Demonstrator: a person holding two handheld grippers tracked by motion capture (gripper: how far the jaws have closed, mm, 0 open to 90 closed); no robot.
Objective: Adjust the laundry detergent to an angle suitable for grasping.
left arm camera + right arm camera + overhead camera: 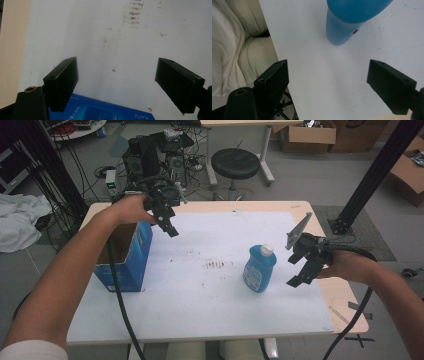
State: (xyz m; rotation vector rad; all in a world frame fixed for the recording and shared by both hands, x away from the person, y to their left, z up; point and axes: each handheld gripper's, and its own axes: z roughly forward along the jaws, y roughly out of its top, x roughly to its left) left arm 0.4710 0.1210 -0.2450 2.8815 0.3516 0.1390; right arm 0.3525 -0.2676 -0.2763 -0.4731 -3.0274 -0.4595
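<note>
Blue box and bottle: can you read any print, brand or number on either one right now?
Blue box: white print on its face, seen upside down in the left gripper view; too small and blurred to read, though one bit may be digits.
Bottle: a label edge with a small red mark shows in the right gripper view; no letters can be read.
White sheet: brown smudges, no writing.

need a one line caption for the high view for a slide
Two open hand-held grippers, left gripper above a blue box, right gripper beside an upright blue bottle.
</note>
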